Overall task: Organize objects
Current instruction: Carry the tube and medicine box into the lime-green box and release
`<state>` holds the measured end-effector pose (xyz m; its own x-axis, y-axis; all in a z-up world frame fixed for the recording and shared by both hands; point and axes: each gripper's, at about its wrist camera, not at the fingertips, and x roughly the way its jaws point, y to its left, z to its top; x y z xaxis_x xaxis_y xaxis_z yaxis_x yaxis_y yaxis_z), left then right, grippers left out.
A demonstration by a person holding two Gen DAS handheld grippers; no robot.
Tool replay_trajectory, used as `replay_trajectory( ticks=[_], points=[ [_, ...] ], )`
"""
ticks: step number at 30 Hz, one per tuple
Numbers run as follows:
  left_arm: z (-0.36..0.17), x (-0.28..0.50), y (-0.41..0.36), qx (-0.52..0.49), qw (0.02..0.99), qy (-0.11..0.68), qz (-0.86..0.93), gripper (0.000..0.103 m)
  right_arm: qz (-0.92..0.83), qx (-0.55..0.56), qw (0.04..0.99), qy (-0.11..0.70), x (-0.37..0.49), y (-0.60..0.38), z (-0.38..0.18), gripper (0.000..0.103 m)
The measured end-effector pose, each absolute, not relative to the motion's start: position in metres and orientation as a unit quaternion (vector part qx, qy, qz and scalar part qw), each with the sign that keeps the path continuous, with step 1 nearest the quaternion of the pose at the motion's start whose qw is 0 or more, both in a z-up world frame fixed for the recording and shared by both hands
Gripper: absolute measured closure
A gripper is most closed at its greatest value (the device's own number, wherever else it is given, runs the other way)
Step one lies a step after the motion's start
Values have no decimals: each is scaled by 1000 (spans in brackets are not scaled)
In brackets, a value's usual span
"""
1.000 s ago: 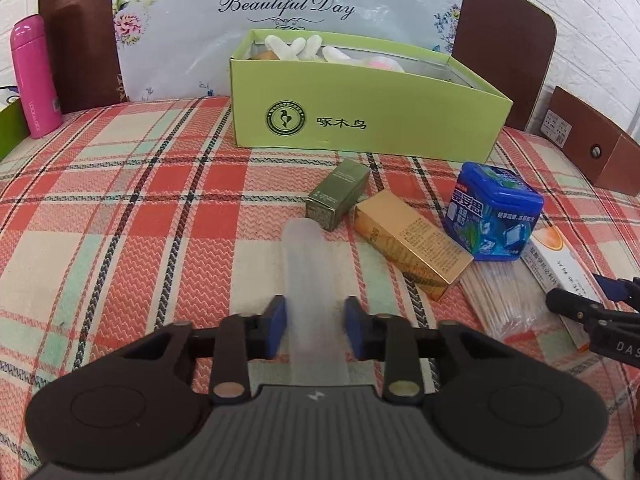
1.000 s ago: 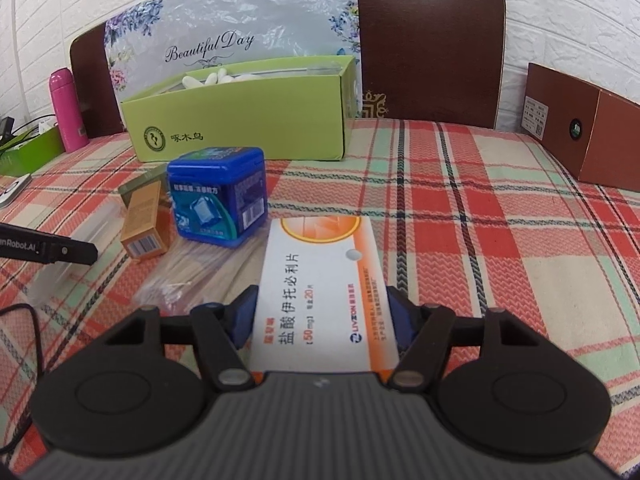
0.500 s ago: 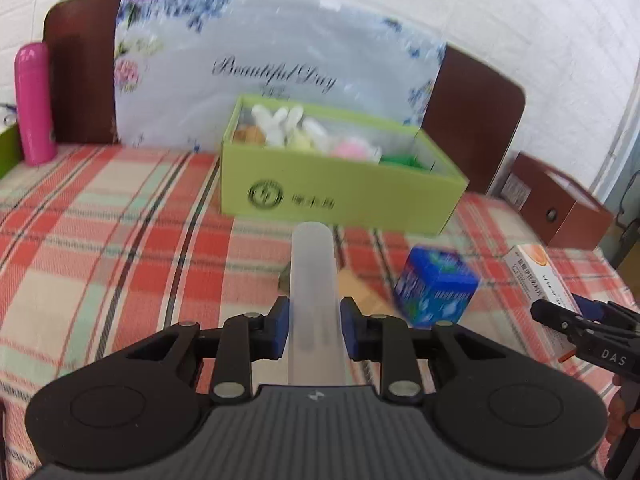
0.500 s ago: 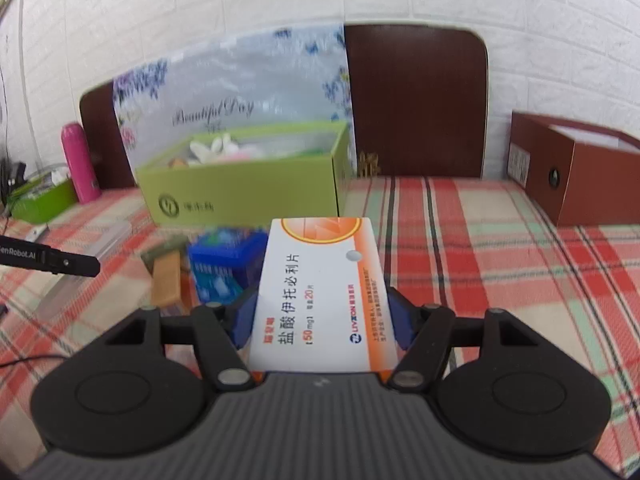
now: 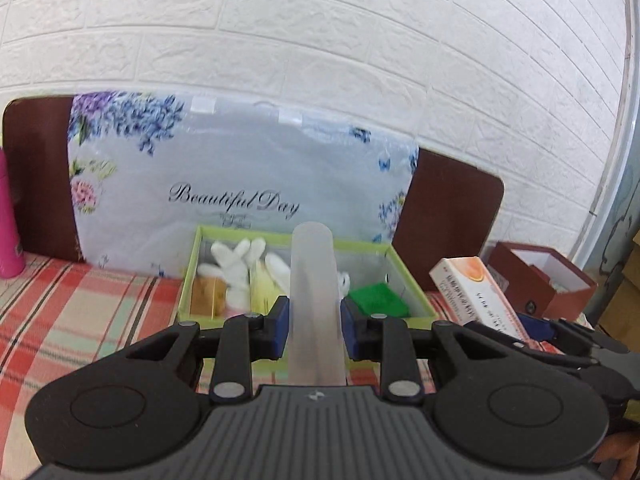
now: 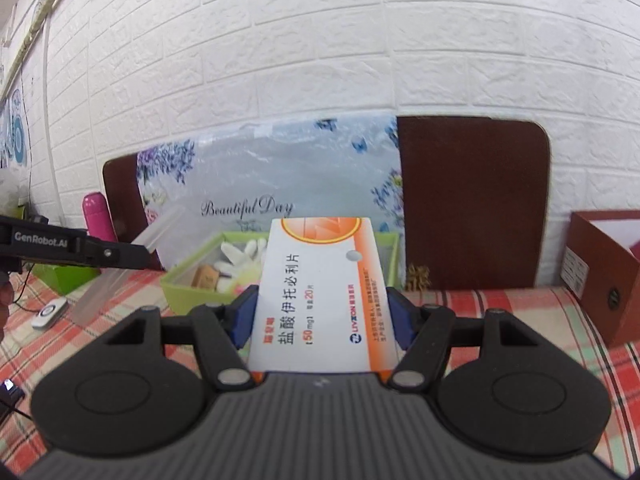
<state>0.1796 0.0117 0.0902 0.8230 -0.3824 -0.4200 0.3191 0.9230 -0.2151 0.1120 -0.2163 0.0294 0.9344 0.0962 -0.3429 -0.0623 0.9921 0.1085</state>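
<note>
My left gripper is shut on a long frosted translucent tube and holds it in the air in front of the green box. My right gripper is shut on a white and orange medicine box, also raised, facing the green box. The box holds white gloves, a brown item and a green item. In the right wrist view the left gripper and its tube show at the left. The medicine box shows at the right of the left wrist view.
A red plaid cloth covers the table. A floral "Beautiful Day" bag leans on brown chairs behind the box. A pink bottle stands at the left, a brown open box at the right, a white brick wall behind.
Both grippers have lifted their objects off the table and moved toward the green box. The loose items on the cloth have dropped out of view.
</note>
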Motion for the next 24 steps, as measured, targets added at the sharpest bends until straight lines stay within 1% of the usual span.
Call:
replay_trajectory(
  ticks=[8,15,16,17,18,19,20,21,22,23,24],
  points=[
    [94,244,2,-74,956,228,-170,75,45,24,985,162,187,-204,31,38],
    [71,295,-4,-66,951,255,-162,75,44,14,982,182,248,-195,12,38],
    [64,300,-4,-61,950,261,-161,71,44,12,981,187,256,-194,6,37],
    [55,305,-5,-53,948,269,-161,64,46,10,980,194,263,-192,0,36],
    [47,308,-6,-45,946,278,-158,44,51,5,977,206,271,-191,-7,31],
    [38,308,-6,-37,947,282,-150,38,54,-3,973,226,277,-188,-14,20],
    [32,307,-5,-31,948,284,-141,38,55,-13,968,243,280,-186,-20,16],
    [28,305,-2,-29,947,288,-138,38,57,-22,967,249,280,-185,-24,16],
    [25,305,2,-36,946,292,-139,38,56,-29,967,248,277,-184,-28,12],
    [24,303,6,-48,945,293,-138,38,51,-31,968,244,273,-185,-29,5],
    [25,301,10,-63,944,295,-136,38,46,-32,969,240,269,-185,-30,3]
  ],
)
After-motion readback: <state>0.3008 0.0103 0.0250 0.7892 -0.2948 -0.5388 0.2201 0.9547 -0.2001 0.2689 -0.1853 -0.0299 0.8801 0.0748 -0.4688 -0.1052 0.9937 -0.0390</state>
